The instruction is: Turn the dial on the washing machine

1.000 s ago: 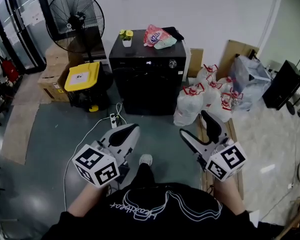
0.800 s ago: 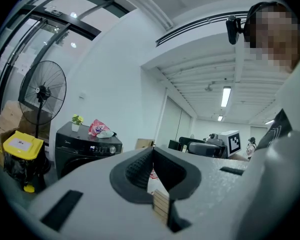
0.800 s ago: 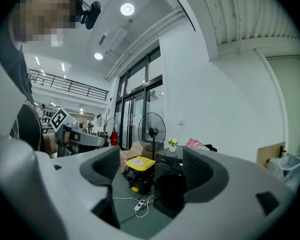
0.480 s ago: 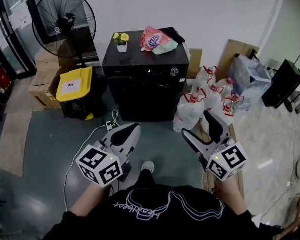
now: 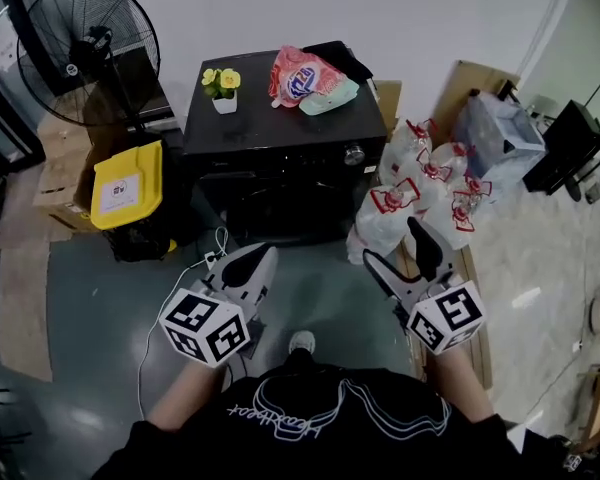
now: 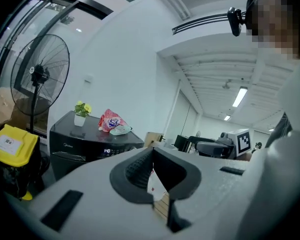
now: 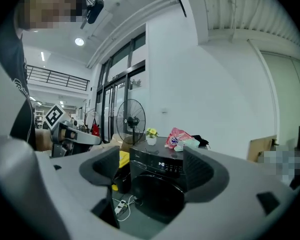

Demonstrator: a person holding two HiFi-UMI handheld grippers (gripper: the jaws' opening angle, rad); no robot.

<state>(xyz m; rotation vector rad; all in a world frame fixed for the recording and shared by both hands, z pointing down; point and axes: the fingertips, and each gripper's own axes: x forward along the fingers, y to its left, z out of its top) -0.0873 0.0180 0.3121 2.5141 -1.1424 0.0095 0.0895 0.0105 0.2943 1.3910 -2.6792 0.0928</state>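
A black washing machine point(image 5: 285, 158) stands against the white wall, ahead of both grippers. Its round silver dial point(image 5: 354, 154) sits at the right end of the front panel. My left gripper point(image 5: 254, 261) hangs low in front of the machine, well short of it, jaws pressed together with nothing between them. My right gripper point(image 5: 395, 247) is open, level with the left one and below the dial. In the right gripper view the washing machine point(image 7: 157, 186) shows between the spread jaws of the right gripper point(image 7: 152, 170). The left gripper point(image 6: 152, 156) points right of the washing machine point(image 6: 85, 144).
A small flower pot point(image 5: 220, 90), a pink bag point(image 5: 298, 73) and dark cloth lie on the washer's top. A standing fan point(image 5: 85, 53) and a yellow-lidded bin point(image 5: 125, 180) are at its left. White tied bags point(image 5: 420, 193) crowd its right. A power strip with cable point(image 5: 212, 259) lies on the floor.
The washing machine has drawn nearer and larger in the head view as the person steps toward it. Both grippers keep their places and their jaw states.
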